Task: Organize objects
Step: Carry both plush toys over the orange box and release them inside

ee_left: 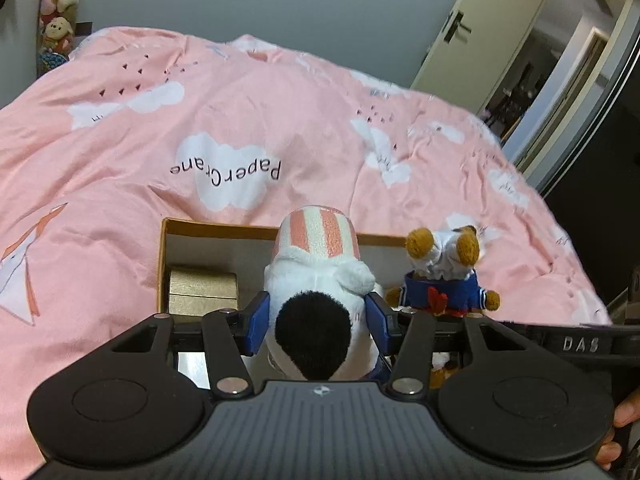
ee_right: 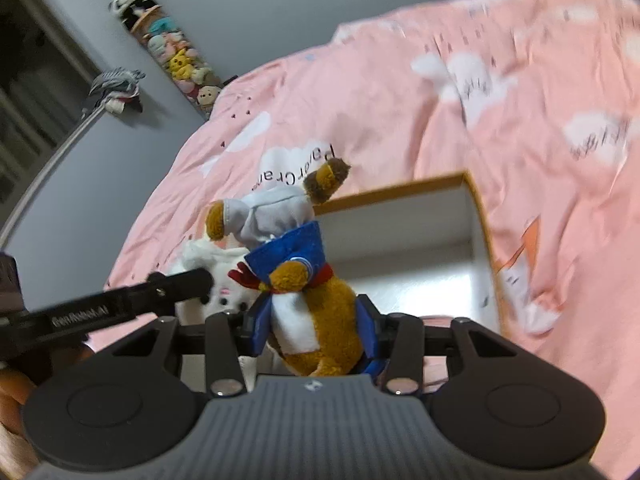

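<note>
The left gripper [ee_left: 318, 320] is clamped wide on a white plush [ee_left: 320, 292]; the right gripper [ee_right: 310, 330] is closed narrower on a brown bear [ee_right: 304, 276] in blue. Both toys hang over the near edge of an open box [ee_left: 162, 264] lying on the pink bed [ee_left: 280, 120].

The step in hand looks like delivery: both toys carried to the box. Next, each should go lower past the rim, then be let go. A gold case [ee_left: 202, 290] fills the box's left corner, so the clear floor is middle and right. The grippers sit close together; they should stay apart going down.
</note>
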The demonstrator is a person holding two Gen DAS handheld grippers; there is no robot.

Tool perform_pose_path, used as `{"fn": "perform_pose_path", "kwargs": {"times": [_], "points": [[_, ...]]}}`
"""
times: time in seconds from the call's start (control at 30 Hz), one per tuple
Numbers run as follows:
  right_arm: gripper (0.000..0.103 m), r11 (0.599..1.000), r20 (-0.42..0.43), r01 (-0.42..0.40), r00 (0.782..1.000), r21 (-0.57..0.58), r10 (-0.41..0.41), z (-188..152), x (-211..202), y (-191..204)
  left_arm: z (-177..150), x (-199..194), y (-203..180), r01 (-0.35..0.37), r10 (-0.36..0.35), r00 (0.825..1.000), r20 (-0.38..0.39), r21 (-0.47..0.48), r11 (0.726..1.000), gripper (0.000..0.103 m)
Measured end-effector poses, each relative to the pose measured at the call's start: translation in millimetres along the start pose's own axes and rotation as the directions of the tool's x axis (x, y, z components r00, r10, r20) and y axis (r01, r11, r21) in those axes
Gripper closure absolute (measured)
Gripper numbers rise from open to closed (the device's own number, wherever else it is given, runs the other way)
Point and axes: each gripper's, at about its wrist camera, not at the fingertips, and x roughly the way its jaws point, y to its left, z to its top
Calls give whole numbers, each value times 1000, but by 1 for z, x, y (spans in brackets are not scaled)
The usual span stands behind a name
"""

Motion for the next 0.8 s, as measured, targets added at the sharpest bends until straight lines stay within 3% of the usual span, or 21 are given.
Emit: {"fn": "perform_pose_path", "kwargs": {"times": [0.2, 0.37, 0.5, 0.8], "points": [[56, 989, -101, -37, 994, 141, 52, 7, 40, -24, -8, 28, 5, -49, 50, 997, -64, 14, 999, 45], [56, 980, -151, -39, 986, 195, 70, 12, 63, -33, -14, 43, 9, -67, 71, 993, -89, 48, 997, 45], [55, 977, -191, -22, 979, 210, 63, 18, 77, -35, -17, 51, 4, -102, 111, 990, -91, 95, 990, 46], [56, 986, -204, 23, 979, 166, 12, 22, 70, -33, -20, 55, 0, -106, 113, 991, -73, 96, 990, 47]]}}
